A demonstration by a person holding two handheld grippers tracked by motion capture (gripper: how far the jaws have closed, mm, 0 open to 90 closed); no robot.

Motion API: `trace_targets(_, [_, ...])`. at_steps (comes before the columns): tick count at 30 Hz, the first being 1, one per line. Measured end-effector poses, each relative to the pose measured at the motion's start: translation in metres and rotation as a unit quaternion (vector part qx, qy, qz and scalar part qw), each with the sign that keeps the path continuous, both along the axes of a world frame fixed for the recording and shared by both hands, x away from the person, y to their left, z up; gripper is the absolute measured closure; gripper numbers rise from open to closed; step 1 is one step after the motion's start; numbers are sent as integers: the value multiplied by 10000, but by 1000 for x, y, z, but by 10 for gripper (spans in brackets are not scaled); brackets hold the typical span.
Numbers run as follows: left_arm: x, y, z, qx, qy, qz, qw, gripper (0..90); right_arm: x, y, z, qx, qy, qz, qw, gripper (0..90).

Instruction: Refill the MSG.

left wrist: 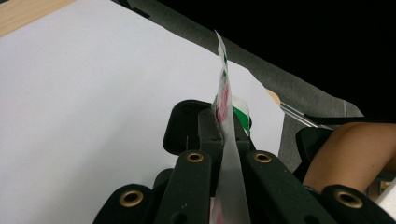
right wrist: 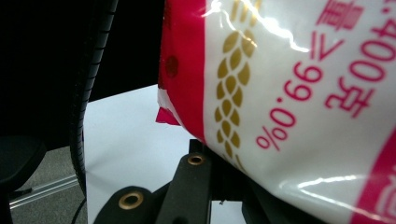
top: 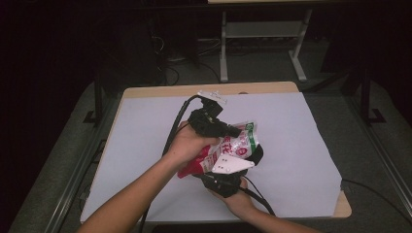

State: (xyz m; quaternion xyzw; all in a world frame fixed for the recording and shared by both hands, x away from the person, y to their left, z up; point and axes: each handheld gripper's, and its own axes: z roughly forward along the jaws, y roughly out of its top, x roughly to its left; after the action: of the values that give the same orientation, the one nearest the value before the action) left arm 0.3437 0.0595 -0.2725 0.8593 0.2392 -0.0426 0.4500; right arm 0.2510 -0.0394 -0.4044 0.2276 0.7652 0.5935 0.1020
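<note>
Two grippers clamp one glossy red-white-green plastic packet (top: 238, 143): left gripper (top: 232, 130) w/ top edge between jaws, right gripper (top: 232, 170) underneath.

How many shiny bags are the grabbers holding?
1. The glossy red, white and green plastic bag is held above the white sheet, mid-table, between the left gripper and right gripper. None else visible.

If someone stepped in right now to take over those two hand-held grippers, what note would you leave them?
Left gripper: shut on the bag's thin sealed edge.
Right gripper: shut on the bag from the other side.
The red, white and green bag is held up between both grippers, above the middle of the white sheet on the table.
Done: bag picked up and gripped at two places.
Left: whatever comes next, perhaps pulling it open or setting it down; keep both grips steady.
</note>
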Motion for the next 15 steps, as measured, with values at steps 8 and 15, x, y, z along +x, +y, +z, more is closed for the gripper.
trace_targets(8, [0,-1,0,42,6,5,10000,900,-1,0,0,25,-21,1,10000,900])
trace_targets(15, [0,-2,-1,59,21,43,10000,900,-1,0,0,34,-20,10,10000,900])
